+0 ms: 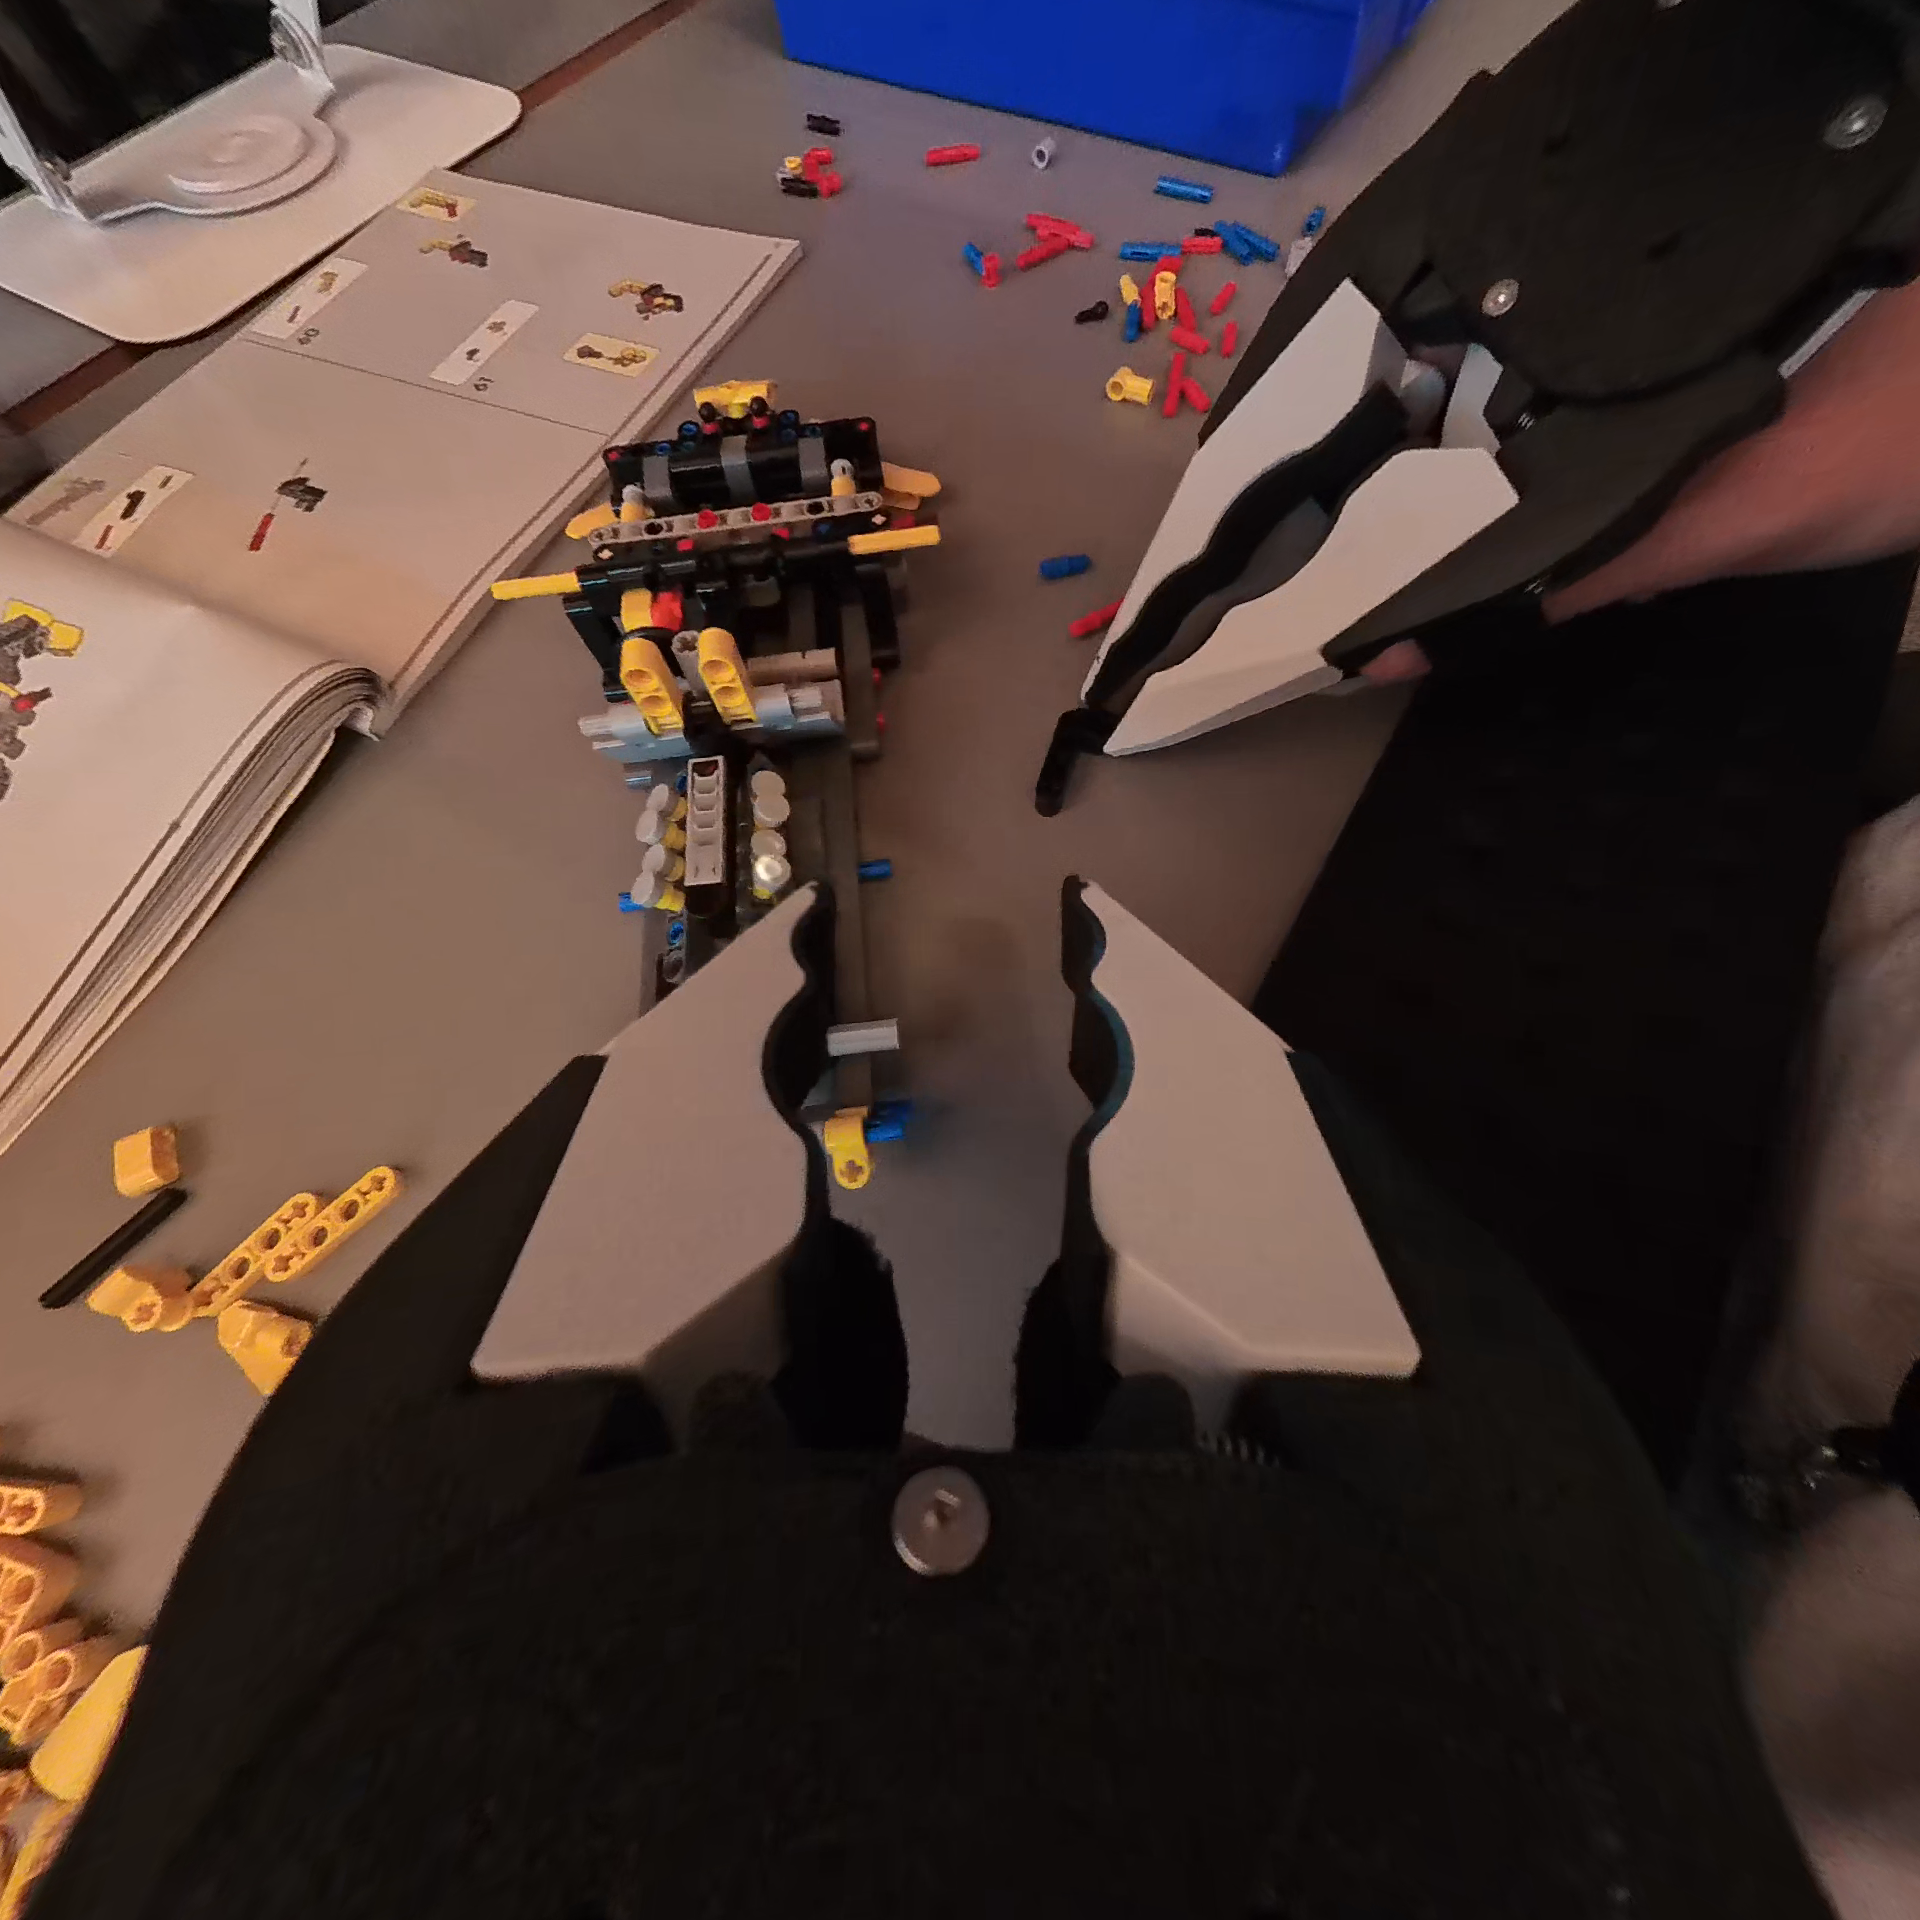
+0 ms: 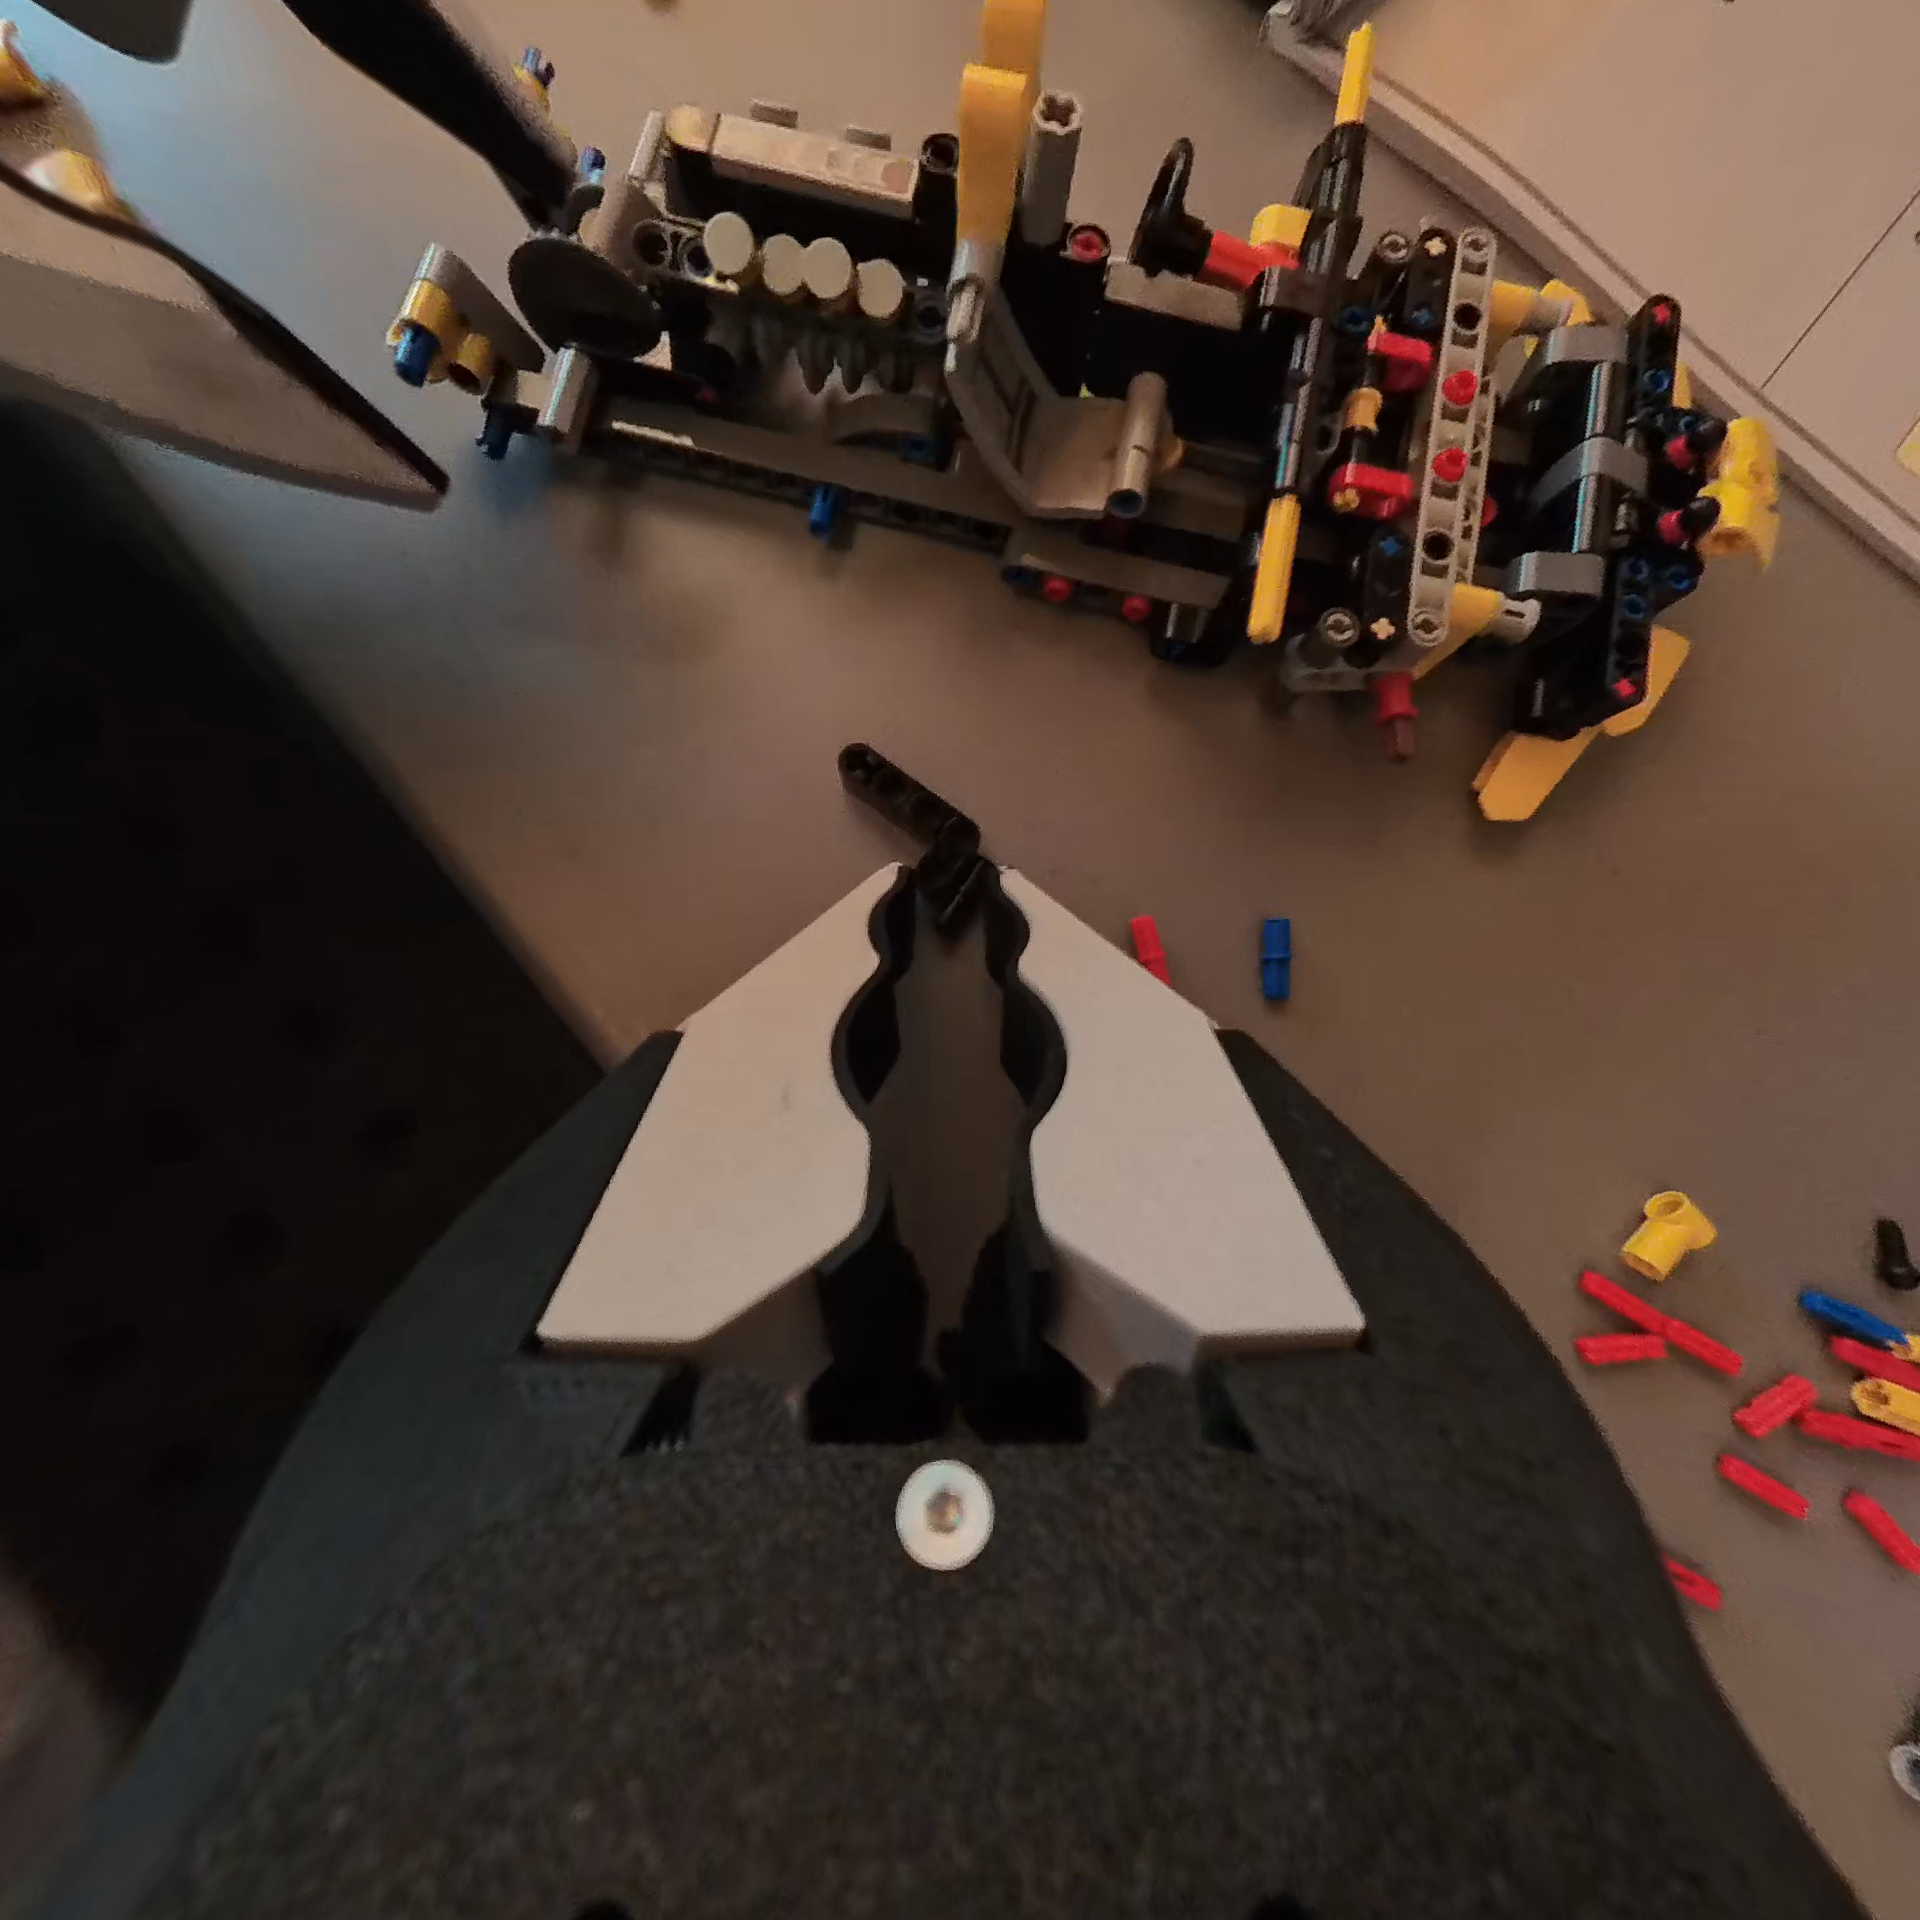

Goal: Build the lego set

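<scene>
A long, part-built lego model (image 1: 743,644) in black, grey and yellow lies on the grey table; it also shows in the right wrist view (image 2: 1091,416). My left gripper (image 1: 940,904) is open and empty, hovering over the model's near end, its left finger over the frame. My right gripper (image 2: 951,878) is shut on a black bent lego beam (image 2: 909,795) that sticks out past the fingertips. In the left wrist view the right gripper (image 1: 1091,717) holds that beam (image 1: 1060,764) just right of the model, near the table.
An open instruction booklet (image 1: 312,468) lies left of the model. Loose red, blue and yellow pins (image 1: 1164,281) lie scattered at the back right, before a blue bin (image 1: 1091,62). Yellow pieces (image 1: 239,1257) lie at the front left. The table's edge runs at the right. My hands' fingertips stand some 10 cm from each other.
</scene>
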`<act>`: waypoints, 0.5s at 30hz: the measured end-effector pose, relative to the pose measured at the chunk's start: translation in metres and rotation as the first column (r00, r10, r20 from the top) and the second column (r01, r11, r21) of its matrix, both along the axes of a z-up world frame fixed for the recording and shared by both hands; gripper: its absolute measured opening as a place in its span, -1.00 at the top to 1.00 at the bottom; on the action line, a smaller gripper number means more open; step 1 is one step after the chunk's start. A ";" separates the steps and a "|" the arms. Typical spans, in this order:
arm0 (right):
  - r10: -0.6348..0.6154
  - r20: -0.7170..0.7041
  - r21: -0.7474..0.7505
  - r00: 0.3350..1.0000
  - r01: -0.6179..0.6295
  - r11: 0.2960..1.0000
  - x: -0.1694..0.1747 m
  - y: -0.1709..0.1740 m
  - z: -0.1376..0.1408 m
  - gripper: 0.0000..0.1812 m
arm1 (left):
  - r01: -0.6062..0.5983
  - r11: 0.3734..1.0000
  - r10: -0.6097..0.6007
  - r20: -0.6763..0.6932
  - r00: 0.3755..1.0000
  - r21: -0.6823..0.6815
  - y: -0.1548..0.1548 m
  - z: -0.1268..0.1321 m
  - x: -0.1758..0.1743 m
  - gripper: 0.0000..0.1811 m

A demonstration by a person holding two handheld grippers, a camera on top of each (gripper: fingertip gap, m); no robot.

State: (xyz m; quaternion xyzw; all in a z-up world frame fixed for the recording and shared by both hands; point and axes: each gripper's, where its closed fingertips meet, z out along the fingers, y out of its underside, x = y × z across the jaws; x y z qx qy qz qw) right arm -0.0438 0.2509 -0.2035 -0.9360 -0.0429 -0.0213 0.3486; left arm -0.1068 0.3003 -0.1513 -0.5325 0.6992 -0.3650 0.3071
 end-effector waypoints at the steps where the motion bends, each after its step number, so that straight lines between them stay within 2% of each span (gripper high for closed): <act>1: -0.002 0.006 0.003 1.000 0.002 1.000 0.000 0.000 0.000 0.86 | 0.000 1.000 0.000 -0.003 1.000 0.003 0.000 -0.001 0.000 0.50; 8: -0.025 -0.014 0.012 1.000 0.025 1.000 0.005 -0.002 0.002 0.85 | -0.008 1.000 0.008 -0.014 1.000 -0.003 -0.002 -0.003 0.003 0.50; 10: -0.028 -0.020 0.016 0.999 0.029 0.999 0.007 -0.005 0.002 0.85 | -0.026 1.000 0.027 -0.059 0.998 0.014 0.002 -0.011 0.007 0.51; 15: -0.041 -0.104 0.083 0.994 0.050 0.995 0.008 -0.013 0.013 0.82 | 0.048 0.998 -0.054 -0.184 0.981 -0.035 -0.019 -0.028 0.017 0.50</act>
